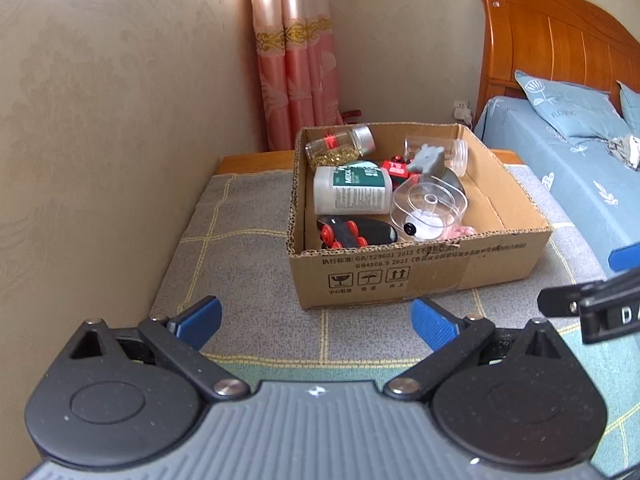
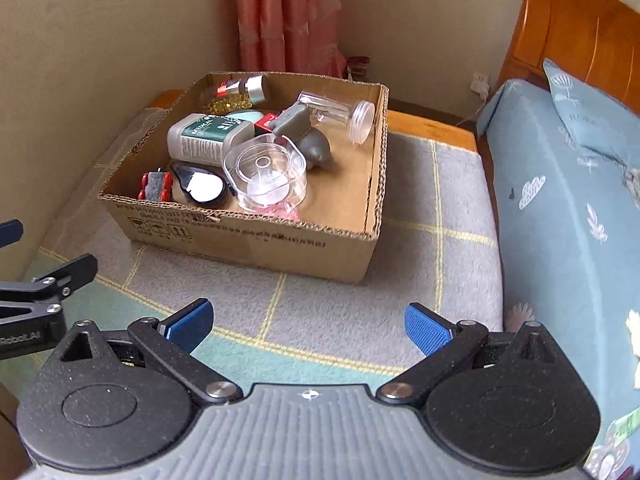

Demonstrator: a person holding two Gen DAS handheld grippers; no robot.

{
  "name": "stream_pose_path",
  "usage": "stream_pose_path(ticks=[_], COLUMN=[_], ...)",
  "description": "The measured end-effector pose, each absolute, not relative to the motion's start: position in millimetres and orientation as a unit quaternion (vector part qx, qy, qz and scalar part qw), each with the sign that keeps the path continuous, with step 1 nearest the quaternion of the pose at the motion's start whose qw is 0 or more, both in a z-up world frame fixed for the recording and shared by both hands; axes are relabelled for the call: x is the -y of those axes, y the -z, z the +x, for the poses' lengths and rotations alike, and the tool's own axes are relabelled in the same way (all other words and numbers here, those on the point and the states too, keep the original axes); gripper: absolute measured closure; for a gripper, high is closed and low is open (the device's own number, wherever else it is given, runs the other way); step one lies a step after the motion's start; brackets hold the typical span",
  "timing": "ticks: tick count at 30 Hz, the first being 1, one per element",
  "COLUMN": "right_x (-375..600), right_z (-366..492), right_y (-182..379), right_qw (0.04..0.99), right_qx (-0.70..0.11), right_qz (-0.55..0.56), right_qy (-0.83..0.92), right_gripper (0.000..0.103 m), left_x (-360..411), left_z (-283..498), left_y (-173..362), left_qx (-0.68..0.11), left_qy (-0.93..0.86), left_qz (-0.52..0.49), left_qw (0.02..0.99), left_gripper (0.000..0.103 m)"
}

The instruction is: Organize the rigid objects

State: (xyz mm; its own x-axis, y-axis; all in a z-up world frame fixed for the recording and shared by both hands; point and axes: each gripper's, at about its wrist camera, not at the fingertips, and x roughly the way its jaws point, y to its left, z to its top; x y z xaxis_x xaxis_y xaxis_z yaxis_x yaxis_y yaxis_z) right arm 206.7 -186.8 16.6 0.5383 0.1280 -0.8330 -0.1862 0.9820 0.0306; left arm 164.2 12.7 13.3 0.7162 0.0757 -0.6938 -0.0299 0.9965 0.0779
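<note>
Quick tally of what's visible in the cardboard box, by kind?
Bottles/jars: 3 – gold-bead jar, white bottle, clear jar
Clear tubs: 1
Toy vehicles: 1
Grey figures: 1
Total: 6; other partly hidden items uncounted.

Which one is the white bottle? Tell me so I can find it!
Find the cardboard box on the grey checked blanket. Along its left side lies the white bottle, tipped over. It alone has a dark green label; the clear round container beside it is see-through.
</note>
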Motion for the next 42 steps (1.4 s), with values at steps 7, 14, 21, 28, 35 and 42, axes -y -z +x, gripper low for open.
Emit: stream_pose_path(ticks=[7, 14, 21, 28, 35, 42], right_x=[191, 187, 182, 183, 183, 183], right_z=[182, 172, 170, 169, 170, 171], right_y=[-30, -40, -42, -44, -45, -46], right_qw=[0.894, 0.908, 0.912, 0.914, 0.915, 0.915], right_qx=[-0.446, -0.417, -0.408, -0.405, -0.403, -0.402], right_qz=[0.000, -0.006, -0.012, -0.009, -0.009, -0.011], right_qy=[-0.050, -0.034, -0.035, -0.034, -0.033, -0.033], right_gripper=[0.000, 0.000, 0.000, 0.000, 0.000, 0.000], left_x=[-3, 2, 3, 3, 2, 2], left_z=[160, 158, 156, 156, 156, 157], left_y=[-24, -36, -41, -41, -43, -45], left_qx=[-0.385, -0.380, -0.375, -0.373, -0.371, -0.370], left_qy=[-0.023, -0.025, -0.031, -0.033, -0.033, -0.032], left_qz=[0.041, 0.040, 0.040, 0.040, 0.040, 0.044], left_qw=[0.922, 0.924, 0.926, 0.926, 0.927, 0.927], left_gripper=[0.002, 0.002, 0.002, 0.002, 0.002, 0.002])
